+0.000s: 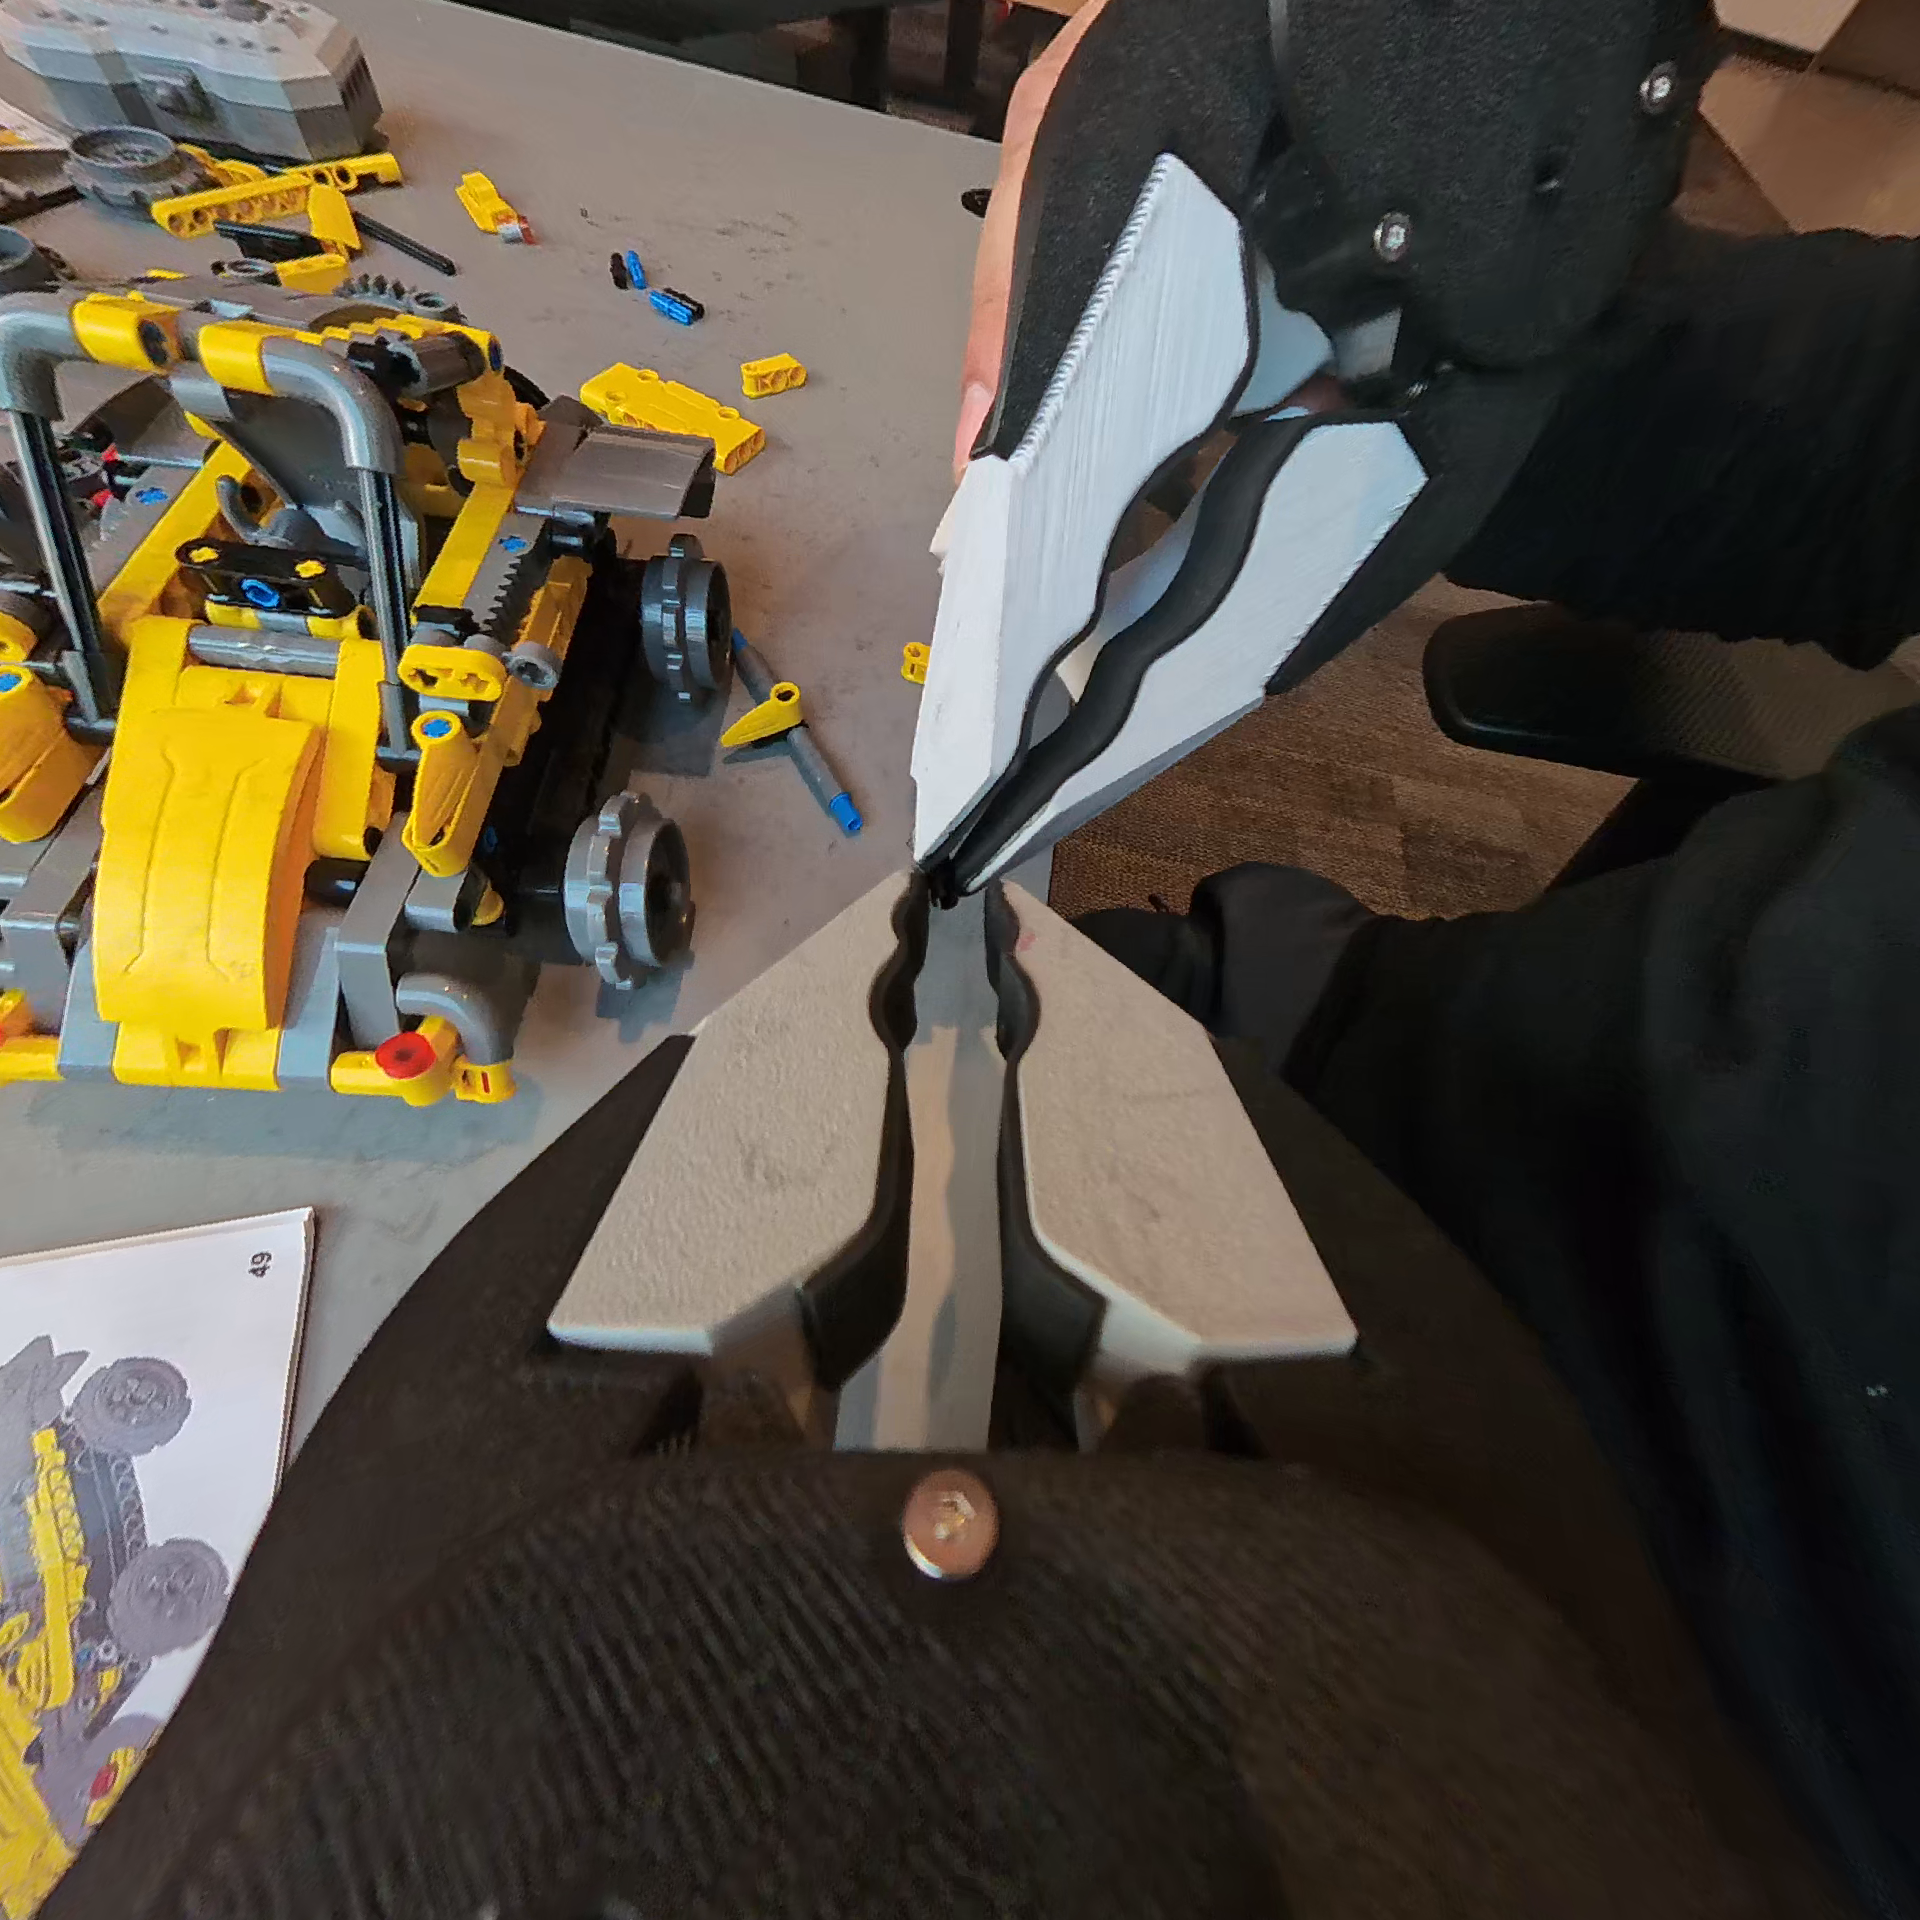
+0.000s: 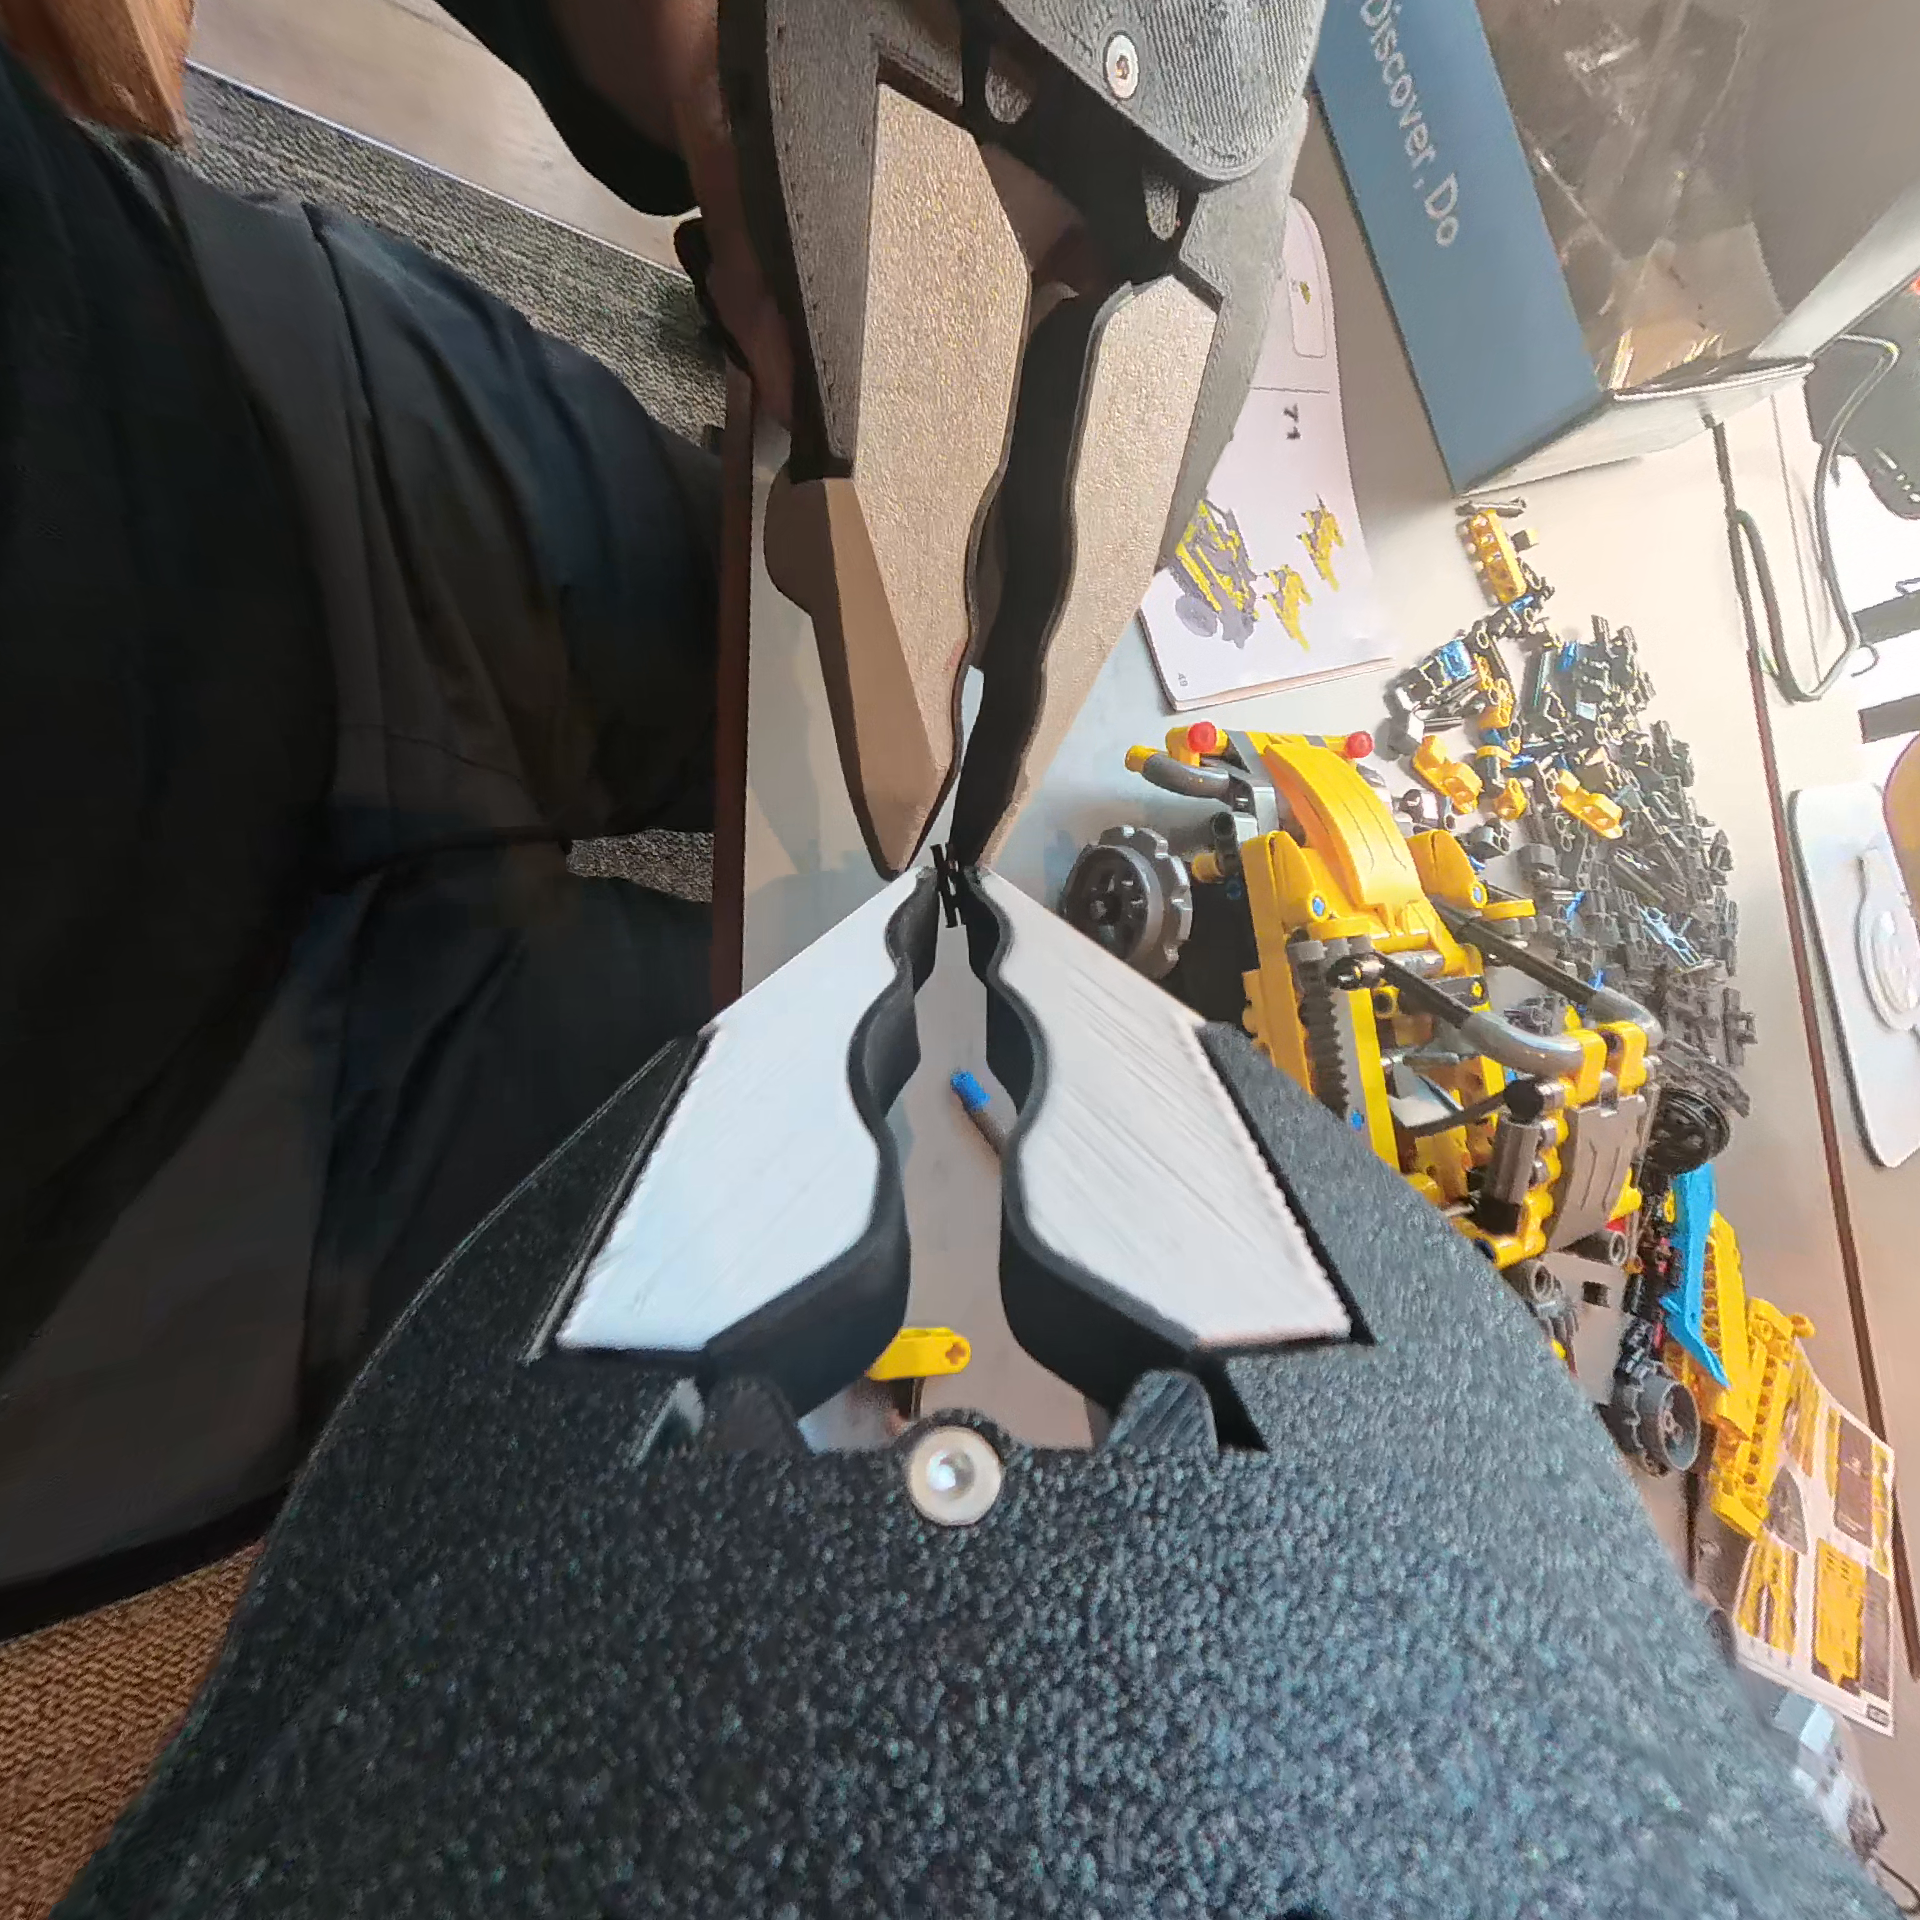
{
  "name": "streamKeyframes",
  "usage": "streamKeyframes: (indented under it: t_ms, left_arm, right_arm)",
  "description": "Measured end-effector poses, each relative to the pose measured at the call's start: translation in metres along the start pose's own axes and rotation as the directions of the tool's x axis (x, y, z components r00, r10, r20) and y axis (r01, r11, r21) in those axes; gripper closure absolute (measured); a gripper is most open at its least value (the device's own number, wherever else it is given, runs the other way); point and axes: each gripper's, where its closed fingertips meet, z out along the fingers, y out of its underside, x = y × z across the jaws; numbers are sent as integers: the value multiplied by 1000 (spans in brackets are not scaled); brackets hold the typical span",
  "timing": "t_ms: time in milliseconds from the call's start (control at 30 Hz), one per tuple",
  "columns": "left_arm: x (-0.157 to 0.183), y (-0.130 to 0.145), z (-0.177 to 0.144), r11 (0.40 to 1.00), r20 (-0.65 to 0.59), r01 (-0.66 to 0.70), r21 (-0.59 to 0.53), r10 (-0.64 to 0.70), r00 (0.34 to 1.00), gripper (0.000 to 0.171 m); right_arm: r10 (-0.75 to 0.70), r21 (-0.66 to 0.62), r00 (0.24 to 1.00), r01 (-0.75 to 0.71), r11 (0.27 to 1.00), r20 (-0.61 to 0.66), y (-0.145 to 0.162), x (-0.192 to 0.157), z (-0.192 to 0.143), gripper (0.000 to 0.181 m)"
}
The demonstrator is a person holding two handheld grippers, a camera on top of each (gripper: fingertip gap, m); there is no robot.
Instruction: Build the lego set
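The left hand-held gripper (image 1: 940, 883) and the right hand-held gripper (image 2: 948, 885) meet tip to tip over the counter (image 1: 821, 312) edge, with a small black pin (image 2: 948, 883) between them. In the right wrist view the pin sits crosswise at the tips of the right hand-held gripper, whose fingers (image 2: 769, 1143) converge to a near-closed point on it while staying spread farther back. The left hand-held gripper comes down from 12 o'clock in that view, its tips pinched onto the same pin. In the left wrist view the pin (image 1: 940, 888) is a tiny dark speck where the two pairs of tips touch; the right hand-held gripper enters from 1 o'clock, held by a hand (image 1: 997, 260).

At 9 o'clock of the tips in the left wrist view stands a yellow and grey brick-built vehicle (image 1: 260, 675) with grey wheels. Between it and the tips lies a grey axle (image 1: 790, 727) with a blue end. Loose yellow beams (image 1: 675, 416) and blue pins (image 1: 665, 296) lie toward 11 o'clock. A booklet (image 1: 145, 1455) lies open at 8 o'clock. In the right wrist view a heap of dark loose parts (image 2: 1600, 790) sits at 2 o'clock beyond the vehicle, and a blue box (image 2: 1455, 260) at 1 o'clock.
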Motion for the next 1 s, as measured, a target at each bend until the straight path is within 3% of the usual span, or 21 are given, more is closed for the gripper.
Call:
streamKeyframes:
  t_ms: [33,333,667,1000]
  left_arm:
    - [0,0,-1,1000,2,1,1,-1,1000,165]
    - [-6,7,-8,1000,30,-8,-14,8,1000,168]
    - [-12,4,-11,1000,56,-11,2,10,998,171]
    - [1,-3,-2,1000,-7,-6,22,6,1000,169]
  right_arm:
    - [1,3,1000,-1,1000,3,-1,0,0,176]
    - [-23,5,1000,23,1000,3,-5,2,9,176]
    - [52,54,998,-50,997,-37,0,5,-5,176]
    - [42,51,999,-41,998,-32,0,-1,-6,176]
